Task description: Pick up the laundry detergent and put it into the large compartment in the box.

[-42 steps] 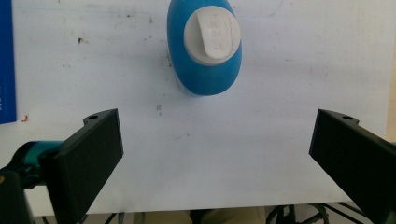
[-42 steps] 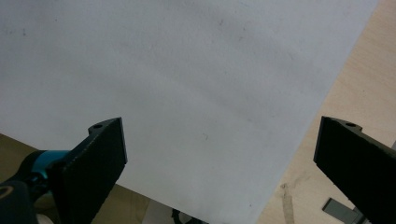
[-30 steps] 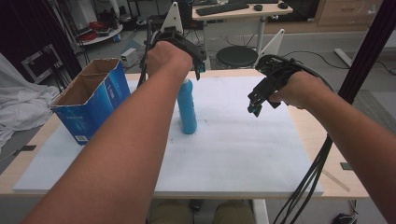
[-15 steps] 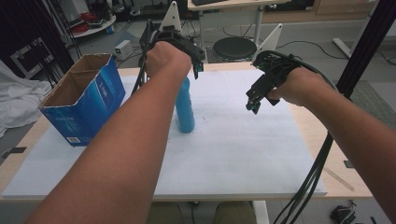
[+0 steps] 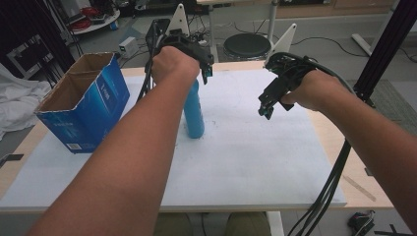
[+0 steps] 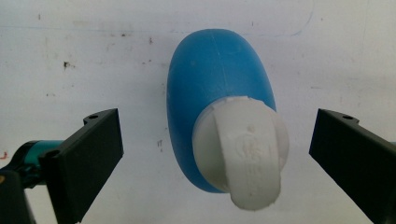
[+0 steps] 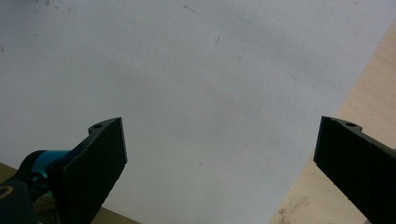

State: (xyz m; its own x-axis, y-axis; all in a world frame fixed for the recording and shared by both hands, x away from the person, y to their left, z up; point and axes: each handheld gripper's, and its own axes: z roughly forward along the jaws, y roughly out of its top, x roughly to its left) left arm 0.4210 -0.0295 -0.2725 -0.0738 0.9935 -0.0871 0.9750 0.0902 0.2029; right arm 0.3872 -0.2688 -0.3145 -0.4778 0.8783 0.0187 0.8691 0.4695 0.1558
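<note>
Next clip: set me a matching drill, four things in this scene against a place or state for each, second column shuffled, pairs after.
Things
1. blue bottle
2. cardboard box
3. left gripper
4. right gripper

Place or state
A. open, above bare white sheet near its edge
B. open-topped, at the table's left
C. upright at mid-table, white cap on
D. open, directly over the cap

Pairs: 1-C, 2-B, 3-D, 4-A

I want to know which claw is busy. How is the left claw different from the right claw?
The left gripper points straight down over the blue bottle, its jaws on either side of the white cap without touching it. The right gripper has nothing between its jaws, just the white sheet below. In the high view the left sits above the standing bottle, while the right hangs off to the side. Both are open.
</note>
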